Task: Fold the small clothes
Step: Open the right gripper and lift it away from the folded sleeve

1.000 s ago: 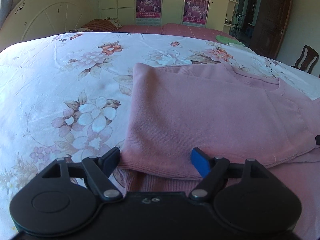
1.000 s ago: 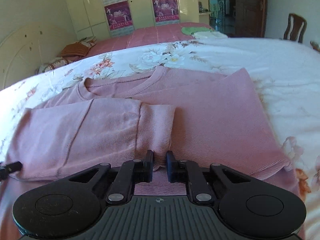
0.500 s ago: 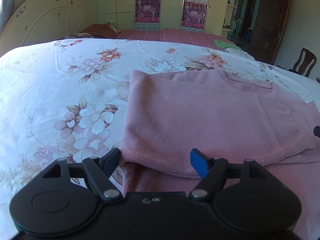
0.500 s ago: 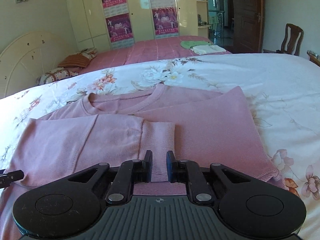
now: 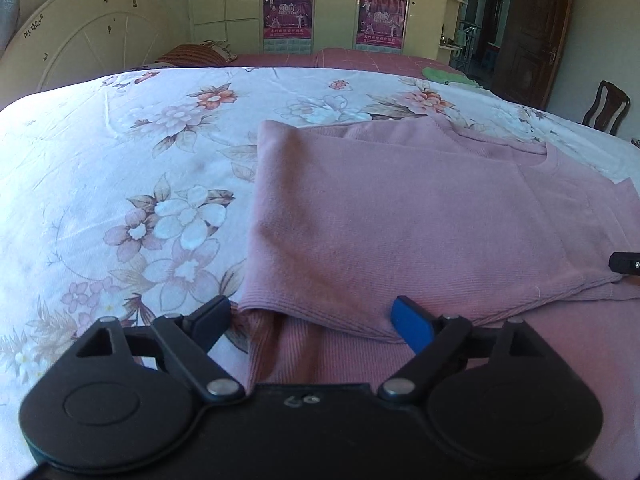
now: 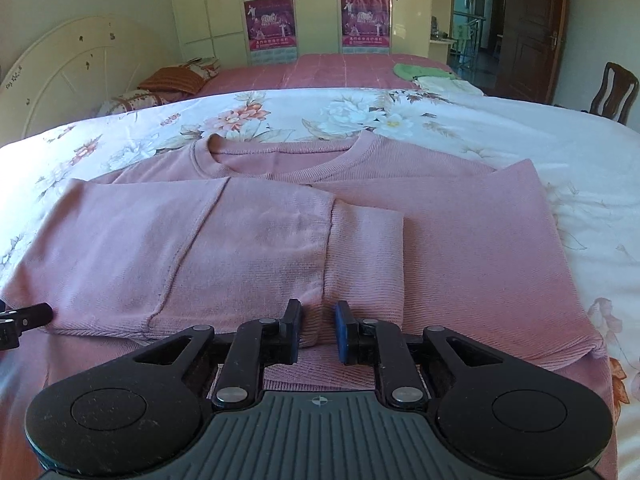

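A pink sweater lies flat on the flowered bedsheet, neckline at the far side. One sleeve is folded across the body, its ribbed cuff ending near the middle. My left gripper stands wide and its jaws are opening; the sweater's folded left edge lies between the fingers, untouched by the pads. My right gripper is narrow and its jaws are opening; the cuff's near edge lies flat between them, not pinched. Each gripper's tip shows in the other's view: right gripper, left gripper.
The flowered sheet spreads bare to the left of the sweater. Behind it are a white headboard and a second bed with a pink cover and green cloth. A wooden chair stands at the far right by the door.
The left jaws have spread wider around the sweater's edge. The right jaws have parted a little around the cuff, and the right gripper has shifted slightly leftward.
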{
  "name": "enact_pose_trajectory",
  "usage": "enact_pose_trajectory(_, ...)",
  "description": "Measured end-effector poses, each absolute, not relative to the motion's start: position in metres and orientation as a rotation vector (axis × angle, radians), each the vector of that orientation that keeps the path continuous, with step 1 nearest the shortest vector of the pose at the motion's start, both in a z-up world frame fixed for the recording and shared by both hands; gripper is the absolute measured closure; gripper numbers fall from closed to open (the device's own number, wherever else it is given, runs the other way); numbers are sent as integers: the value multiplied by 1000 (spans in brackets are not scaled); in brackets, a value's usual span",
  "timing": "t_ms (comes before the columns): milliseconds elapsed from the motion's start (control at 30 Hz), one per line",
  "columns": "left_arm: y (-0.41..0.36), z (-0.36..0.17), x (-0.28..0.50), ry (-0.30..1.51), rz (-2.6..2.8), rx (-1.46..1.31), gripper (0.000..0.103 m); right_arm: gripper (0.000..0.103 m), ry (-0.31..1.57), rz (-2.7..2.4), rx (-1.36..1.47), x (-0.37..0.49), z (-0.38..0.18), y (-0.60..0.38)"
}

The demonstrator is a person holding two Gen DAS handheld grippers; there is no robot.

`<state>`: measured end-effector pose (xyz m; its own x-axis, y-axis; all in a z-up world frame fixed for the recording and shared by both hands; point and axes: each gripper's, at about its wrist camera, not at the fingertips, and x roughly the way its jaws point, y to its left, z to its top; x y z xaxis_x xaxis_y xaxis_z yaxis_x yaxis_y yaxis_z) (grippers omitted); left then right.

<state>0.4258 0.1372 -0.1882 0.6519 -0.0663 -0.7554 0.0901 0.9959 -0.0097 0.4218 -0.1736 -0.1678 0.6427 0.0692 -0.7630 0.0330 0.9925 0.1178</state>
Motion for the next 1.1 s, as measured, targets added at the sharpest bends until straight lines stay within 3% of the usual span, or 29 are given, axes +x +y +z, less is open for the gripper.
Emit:
enact_pose_trajectory(100, 143, -185, 421, 858, -81, 24, 15, 82, 872, 21, 156, 419, -164, -175)
enact_pose_trajectory(167, 148, -182, 416, 866, -73, 11, 18, 69, 854, 24, 194, 412, -159, -178)
enact_pose_trajectory(200, 150, -181, 412, 865, -69, 6, 23, 50, 837, 19, 203, 407, -156, -179)
enact_pose_trajectory(233, 152, -180, 408, 866, -66, 3, 25, 43, 818, 7, 195, 402, -153, -181)
enact_pose_trajectory(767, 147, -185, 391, 842, -39, 84, 26, 43, 829, -231, 234, 354, -163, -276)
enact_pose_trajectory(933, 145, -188, 393, 843, 9, 60, 20, 43, 855, -307, 194, 357, -172, -300)
enact_pose_trajectory(1100, 138, -184, 390, 845, 35, 85, 23, 44, 858, -302, 296, 346, -174, -327)
